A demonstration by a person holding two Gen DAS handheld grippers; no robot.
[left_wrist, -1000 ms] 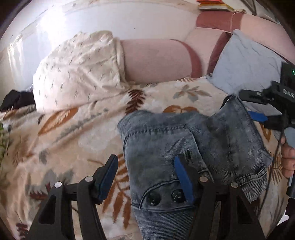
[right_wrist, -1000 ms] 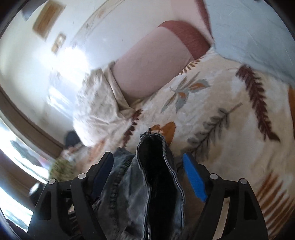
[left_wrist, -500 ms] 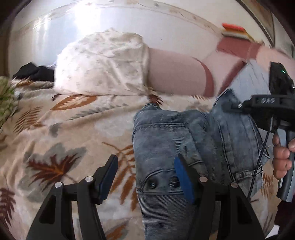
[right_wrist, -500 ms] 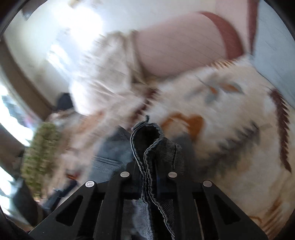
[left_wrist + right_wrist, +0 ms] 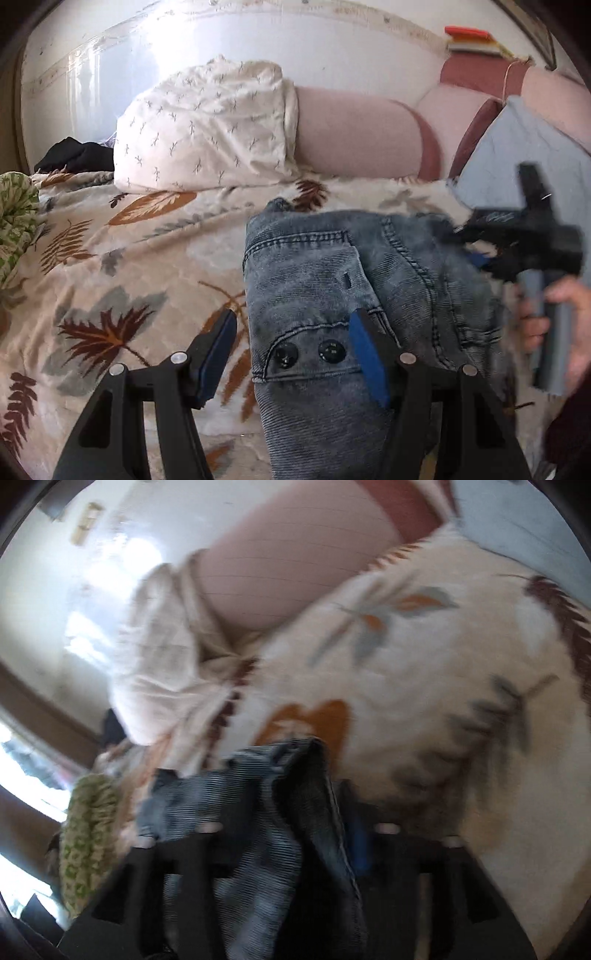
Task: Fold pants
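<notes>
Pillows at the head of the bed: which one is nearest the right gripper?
The pale blue pillow, propped just behind the right gripper. The white leaf-print pillow and pink bolster lie farther left.

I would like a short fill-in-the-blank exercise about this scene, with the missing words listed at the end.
1. The left gripper has its jaws ____ around the jeans' edge.
2. The right gripper has its jaws shut on the ____.
3. The jeans lie on a blanket printed with ____.
4. Behind the blanket, the white pillow lies against a ____ bolster.

Missing words: open; jeans; leaves; pink
</notes>
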